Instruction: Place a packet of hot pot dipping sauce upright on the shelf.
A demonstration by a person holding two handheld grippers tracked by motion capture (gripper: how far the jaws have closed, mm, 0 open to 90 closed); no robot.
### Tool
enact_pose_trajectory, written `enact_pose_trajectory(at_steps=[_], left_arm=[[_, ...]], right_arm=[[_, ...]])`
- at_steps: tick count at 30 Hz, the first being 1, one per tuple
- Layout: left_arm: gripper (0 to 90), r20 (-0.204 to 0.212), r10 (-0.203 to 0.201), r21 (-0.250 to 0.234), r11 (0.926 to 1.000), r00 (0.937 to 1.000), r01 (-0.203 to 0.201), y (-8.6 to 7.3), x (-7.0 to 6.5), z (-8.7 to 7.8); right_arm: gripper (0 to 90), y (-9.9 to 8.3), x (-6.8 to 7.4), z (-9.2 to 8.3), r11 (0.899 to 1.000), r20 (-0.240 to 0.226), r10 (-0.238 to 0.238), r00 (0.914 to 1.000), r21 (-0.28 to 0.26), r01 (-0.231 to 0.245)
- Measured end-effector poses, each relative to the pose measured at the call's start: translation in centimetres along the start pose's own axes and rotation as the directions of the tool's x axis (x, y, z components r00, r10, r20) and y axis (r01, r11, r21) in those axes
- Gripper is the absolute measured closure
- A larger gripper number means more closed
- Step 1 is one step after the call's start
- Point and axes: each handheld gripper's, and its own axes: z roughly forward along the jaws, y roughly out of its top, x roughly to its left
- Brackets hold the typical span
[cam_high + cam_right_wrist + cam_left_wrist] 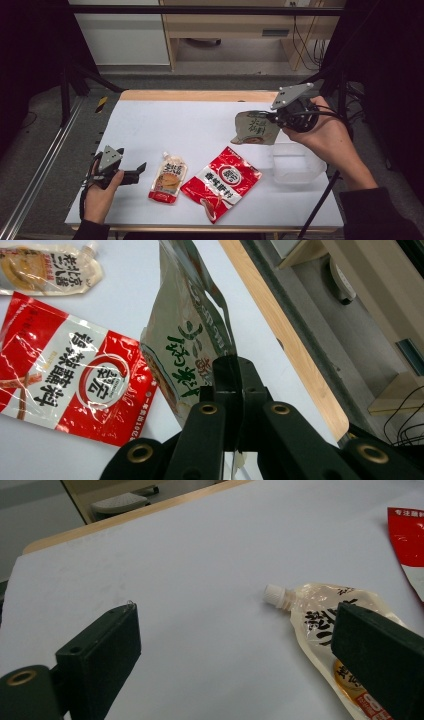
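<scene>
the right gripper (274,118) is clamped on the edge of a grey-green printed pouch (256,128), holding it in the air at about 2 o'clock on the white table (165,120), just above and to the far-left of a clear plastic container (295,164). in the right gripper view the two black jaws meet tight on the pouch's thin seam (186,347), and the rest of the bag hangs off to one side. that looks like a pinch on very little material (only the sealed border), so the likely trouble is the pouch sliding or swinging out of the grip if the hand turns quickly, or catching the container's rim and folding instead of dropping inside.

the left gripper (134,173) rests near 8 o'clock with its jaws apart and nothing between them. the left gripper view shows them standing wide over bare table, with the spouted sauce pouch (325,620) just beside the right-hand jaw. its white cap (273,594) points toward the middle of the table. a careless closing there could nip the pouch body and squeeze it.

the red snack bag (221,182) lies flat at 6 o'clock, just beside the sauce pouch, and could be dragged along if either neighbour is swept.
</scene>
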Motion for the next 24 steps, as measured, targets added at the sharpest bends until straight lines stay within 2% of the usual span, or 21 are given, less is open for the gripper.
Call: enact_pose_trajectory(at_steps=[13,24], left_arm=[[5.8,-0.007,-0.003,0.007,1.0,1.0,0.003,-0.2,0.2,-0.1],[5.7,-0.01,-0.012,0.008,0.9999,0.9999,0.012,-0.2,0.4,-0.1]], right_arm=[[90.0,-1.7,-1.5,-0.3,0.999,0.027,0.034,0.9991,0.014,-0.034],[90.0,-3.8,-3.6,0.8,0.999,0.062,0.038,0.9974,0.036,-0.04]])
